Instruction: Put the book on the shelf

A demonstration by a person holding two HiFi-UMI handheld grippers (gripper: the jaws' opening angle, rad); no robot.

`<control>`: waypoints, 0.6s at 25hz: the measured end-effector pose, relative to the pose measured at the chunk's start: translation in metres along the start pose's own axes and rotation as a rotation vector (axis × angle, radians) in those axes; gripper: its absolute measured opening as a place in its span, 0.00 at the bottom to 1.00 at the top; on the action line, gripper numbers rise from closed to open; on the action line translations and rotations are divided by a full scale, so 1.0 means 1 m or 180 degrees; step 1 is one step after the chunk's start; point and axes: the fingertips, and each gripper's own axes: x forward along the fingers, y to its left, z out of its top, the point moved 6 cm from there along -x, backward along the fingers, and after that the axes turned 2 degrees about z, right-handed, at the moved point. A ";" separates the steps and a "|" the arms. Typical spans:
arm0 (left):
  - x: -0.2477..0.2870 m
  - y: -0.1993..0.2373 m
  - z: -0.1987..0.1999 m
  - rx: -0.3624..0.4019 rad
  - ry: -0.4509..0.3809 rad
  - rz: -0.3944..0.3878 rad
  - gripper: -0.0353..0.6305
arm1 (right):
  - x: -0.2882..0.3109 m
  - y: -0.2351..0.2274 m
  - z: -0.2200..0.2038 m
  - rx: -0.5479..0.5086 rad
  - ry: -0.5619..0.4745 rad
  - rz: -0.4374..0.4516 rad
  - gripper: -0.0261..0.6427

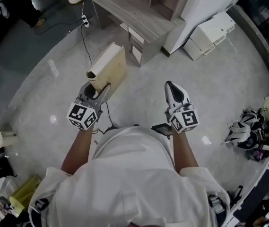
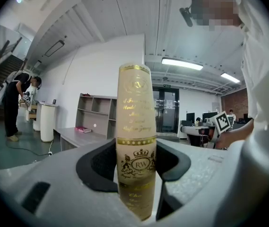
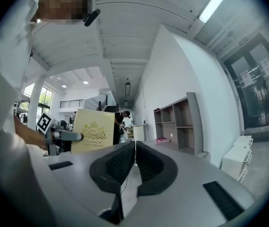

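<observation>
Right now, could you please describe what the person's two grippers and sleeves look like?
The left gripper and right gripper both have light grey moulded shells, with black ribbed pads lining the jaws. The left marker cube and right marker cube are white with black square patterns. The person wears a white shirt with short sleeves.

Cream, gold-printed book (image 2: pixel 136 141) held upright, well apart from grey shelf (image 2: pixel 96 113).
</observation>
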 end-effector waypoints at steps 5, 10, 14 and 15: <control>0.021 0.011 0.002 -0.0077 -0.0017 0.0050 0.36 | 0.014 -0.021 -0.003 -0.0018 0.0049 0.0040 0.06; 0.045 0.018 0.004 -0.0098 0.0005 -0.0010 0.36 | 0.019 -0.043 -0.011 0.0047 0.0071 -0.0118 0.06; 0.058 0.033 0.004 -0.0145 0.0002 0.0009 0.36 | 0.025 -0.054 -0.019 0.0146 0.0109 -0.0169 0.06; 0.063 0.039 0.002 -0.0164 0.0004 0.0018 0.36 | 0.029 -0.059 -0.021 0.0157 0.0120 -0.0180 0.06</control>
